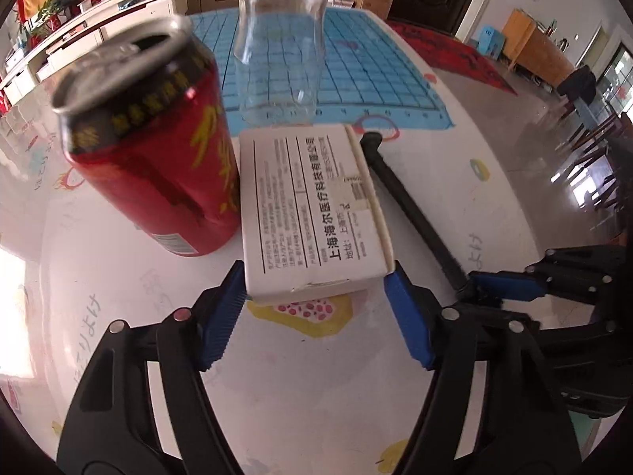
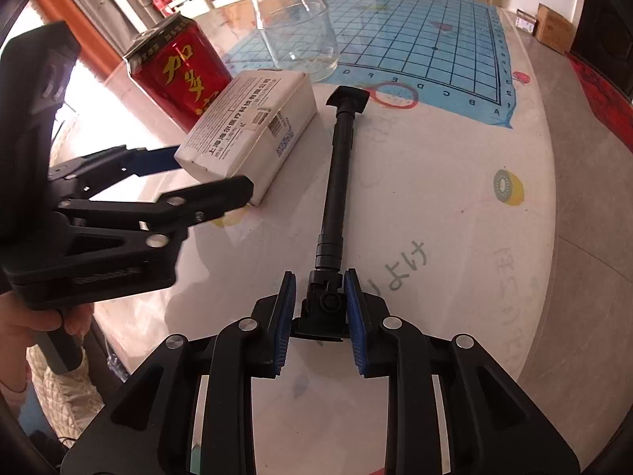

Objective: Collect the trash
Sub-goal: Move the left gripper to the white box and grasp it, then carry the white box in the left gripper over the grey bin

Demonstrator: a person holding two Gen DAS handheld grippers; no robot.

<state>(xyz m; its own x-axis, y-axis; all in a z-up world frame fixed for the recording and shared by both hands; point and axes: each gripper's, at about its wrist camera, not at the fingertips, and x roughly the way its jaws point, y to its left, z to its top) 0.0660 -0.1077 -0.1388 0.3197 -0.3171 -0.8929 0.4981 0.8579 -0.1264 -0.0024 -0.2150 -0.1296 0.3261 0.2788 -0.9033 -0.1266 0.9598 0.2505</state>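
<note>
Left claw (image 1: 314, 289) is spread around the near end of the white rectangular cardboard box with black printed text (image 1: 312, 206), blue pads just beside both side faces, apparently touching or nearly so, but not visibly squeezing; the box seems to sit flat on the white patterned table (image 1: 316, 376). Right claw (image 2: 319, 312) is parted around the jointed near end of the black telescopic rod with a flat foot (image 2: 340, 150), pads close on either side; contact can't be confirmed. The rod runs straight ahead from that claw, its far foot by the blue grid mat (image 2: 415, 39). Risks: the red drink can with open top (image 1: 154, 146) stands just left of the box and looks to be touching it, so a skewed lift may knock it over. The clear empty glass jar (image 1: 281, 43) sits right behind the box; pushing forward could shove it. A shallow end grip may let the box pivot out. The rod, gripped at one end, could swing and hit box or jar.
</note>
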